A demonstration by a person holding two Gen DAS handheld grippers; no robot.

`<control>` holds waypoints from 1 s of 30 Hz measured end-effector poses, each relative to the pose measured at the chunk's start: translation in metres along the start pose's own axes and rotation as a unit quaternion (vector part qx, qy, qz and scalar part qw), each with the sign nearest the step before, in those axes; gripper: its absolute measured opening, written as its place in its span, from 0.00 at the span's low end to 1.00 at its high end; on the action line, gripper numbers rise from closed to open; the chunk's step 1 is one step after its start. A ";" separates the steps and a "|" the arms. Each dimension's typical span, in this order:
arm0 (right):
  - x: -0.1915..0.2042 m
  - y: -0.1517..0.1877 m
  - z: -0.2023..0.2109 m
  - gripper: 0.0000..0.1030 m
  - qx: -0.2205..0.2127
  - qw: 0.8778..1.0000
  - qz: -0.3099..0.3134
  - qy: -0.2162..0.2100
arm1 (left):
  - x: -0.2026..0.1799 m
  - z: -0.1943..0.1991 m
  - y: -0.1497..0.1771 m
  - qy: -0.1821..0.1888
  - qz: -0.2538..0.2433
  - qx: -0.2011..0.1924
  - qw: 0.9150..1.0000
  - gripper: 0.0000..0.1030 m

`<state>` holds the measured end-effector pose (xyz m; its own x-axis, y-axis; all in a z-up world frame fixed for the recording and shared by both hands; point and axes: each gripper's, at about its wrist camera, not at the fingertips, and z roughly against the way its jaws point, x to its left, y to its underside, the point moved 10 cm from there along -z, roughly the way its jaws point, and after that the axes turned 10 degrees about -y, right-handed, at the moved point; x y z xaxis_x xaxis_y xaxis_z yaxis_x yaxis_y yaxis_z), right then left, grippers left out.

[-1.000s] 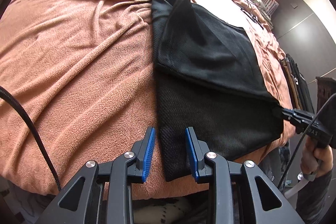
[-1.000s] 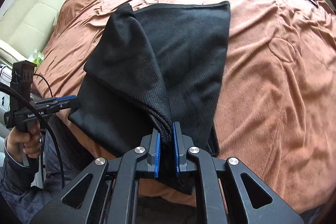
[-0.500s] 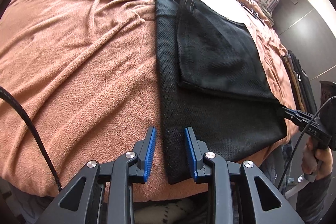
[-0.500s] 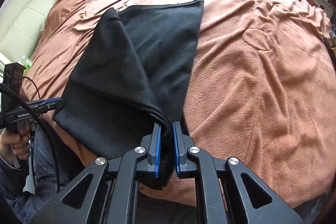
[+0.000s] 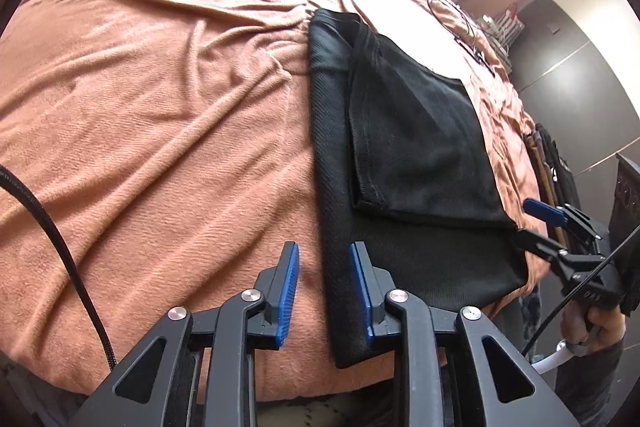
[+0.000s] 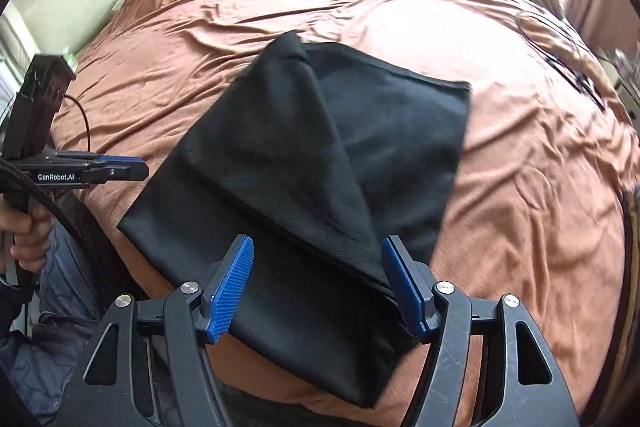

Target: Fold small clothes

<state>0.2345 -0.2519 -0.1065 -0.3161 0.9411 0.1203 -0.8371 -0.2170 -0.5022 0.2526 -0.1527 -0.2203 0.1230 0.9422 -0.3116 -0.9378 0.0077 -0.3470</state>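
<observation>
Garment [image 6: 320, 163] half-folded on blanket [image 5: 160, 107], long axis away from both; right gripper [image 6: 320, 283] spread wide over its near corner, left gripper [image 5: 324, 287] released, straddling its near left edge.

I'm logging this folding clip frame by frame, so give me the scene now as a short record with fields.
surface: brown bedspread
garment: black garment, lying flat, one flap folded over
left gripper: jaws open, at the garment's near edge
right gripper: jaws open wide, holding nothing
other: thin cable at the far side
</observation>
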 end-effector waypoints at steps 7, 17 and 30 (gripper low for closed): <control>0.027 -0.019 -0.041 0.44 0.041 0.998 0.041 -0.025 | 0.028 0.004 -0.002 0.015 0.030 0.004 0.999 0.15; 0.058 -0.042 -0.095 0.44 0.074 0.992 0.095 -0.039 | 0.054 0.012 -0.007 0.027 0.055 0.001 0.998 0.15; 0.047 -0.071 -0.100 0.00 0.047 0.993 0.109 -0.002 | 0.058 0.008 -0.019 0.027 0.058 0.007 0.998 0.15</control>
<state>0.3237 -0.1665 -0.1511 -0.4955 0.8683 0.0210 -0.7871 -0.4387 -0.4336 0.2749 -0.0956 -0.2243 0.0308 0.9180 -0.3955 -0.9511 -0.0947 -0.2941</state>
